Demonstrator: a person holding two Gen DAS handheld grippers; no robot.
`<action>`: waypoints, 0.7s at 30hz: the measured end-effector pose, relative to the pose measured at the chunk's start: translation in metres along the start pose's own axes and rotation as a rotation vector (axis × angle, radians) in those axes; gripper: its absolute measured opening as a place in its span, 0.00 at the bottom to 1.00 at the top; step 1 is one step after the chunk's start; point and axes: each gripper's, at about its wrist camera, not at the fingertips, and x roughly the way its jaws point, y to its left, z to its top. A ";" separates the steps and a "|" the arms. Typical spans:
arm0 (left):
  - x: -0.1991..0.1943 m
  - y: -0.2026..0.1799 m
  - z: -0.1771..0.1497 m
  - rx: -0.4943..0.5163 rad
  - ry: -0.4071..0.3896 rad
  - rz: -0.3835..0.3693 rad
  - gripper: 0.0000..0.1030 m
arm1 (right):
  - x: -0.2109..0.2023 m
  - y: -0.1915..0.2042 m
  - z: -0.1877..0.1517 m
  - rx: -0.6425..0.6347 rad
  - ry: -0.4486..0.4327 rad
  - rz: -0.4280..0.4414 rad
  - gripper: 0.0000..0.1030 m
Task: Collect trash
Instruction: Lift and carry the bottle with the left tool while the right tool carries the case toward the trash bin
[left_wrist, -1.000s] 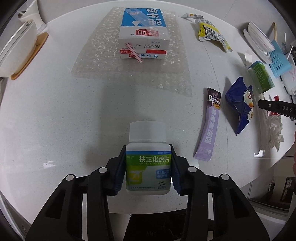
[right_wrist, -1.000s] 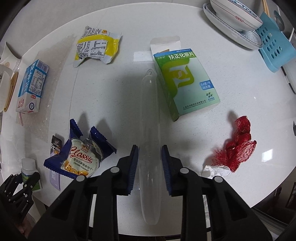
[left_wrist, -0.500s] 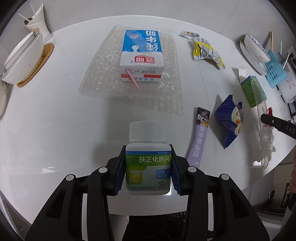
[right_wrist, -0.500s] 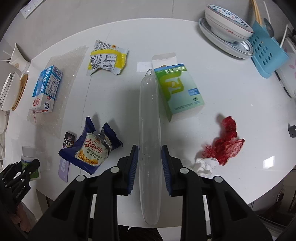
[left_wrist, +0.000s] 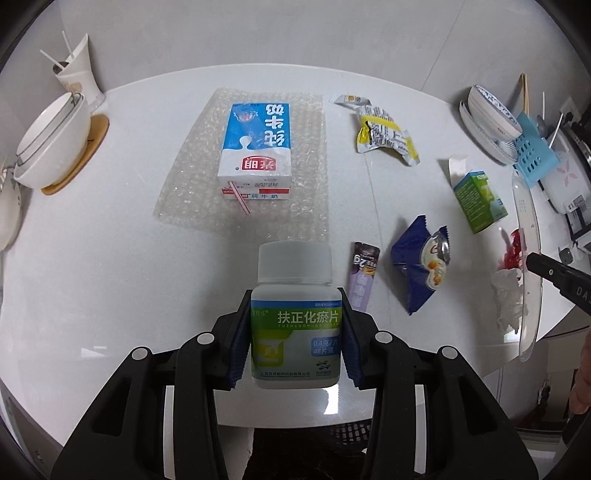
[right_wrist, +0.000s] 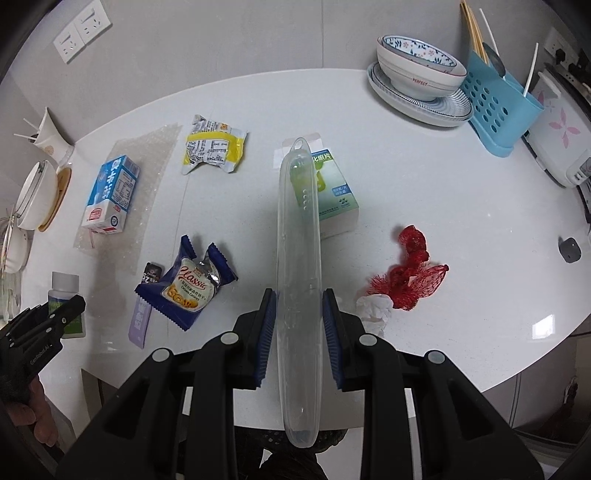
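Pinching a light, rigid pill bottle (left_wrist: 295, 325) in the left gripper (left_wrist: 293, 341); right gripper (right_wrist: 298, 325) clamping a slick, hollow toothbrush case (right_wrist: 298, 266) midway.

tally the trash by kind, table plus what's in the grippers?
Wrappers/sachets: 3, yellow wrapper, blue wrapper, purple sachet
Cartons/boxes: 2, milk carton, green box
Plastic containers (gripped): 2, pill bottle, clear case
Bubble wrap: 1
Red net: 1
Tissue: 1
Total: 10
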 end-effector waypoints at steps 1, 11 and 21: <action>-0.003 -0.002 -0.002 -0.005 -0.004 0.002 0.40 | -0.003 -0.001 -0.002 -0.004 -0.007 0.004 0.24; -0.029 -0.017 -0.031 -0.043 -0.027 -0.006 0.40 | -0.026 -0.007 -0.030 -0.026 -0.042 0.032 0.24; -0.036 -0.037 -0.049 -0.011 -0.034 -0.019 0.40 | -0.041 -0.021 -0.060 -0.007 -0.066 0.030 0.24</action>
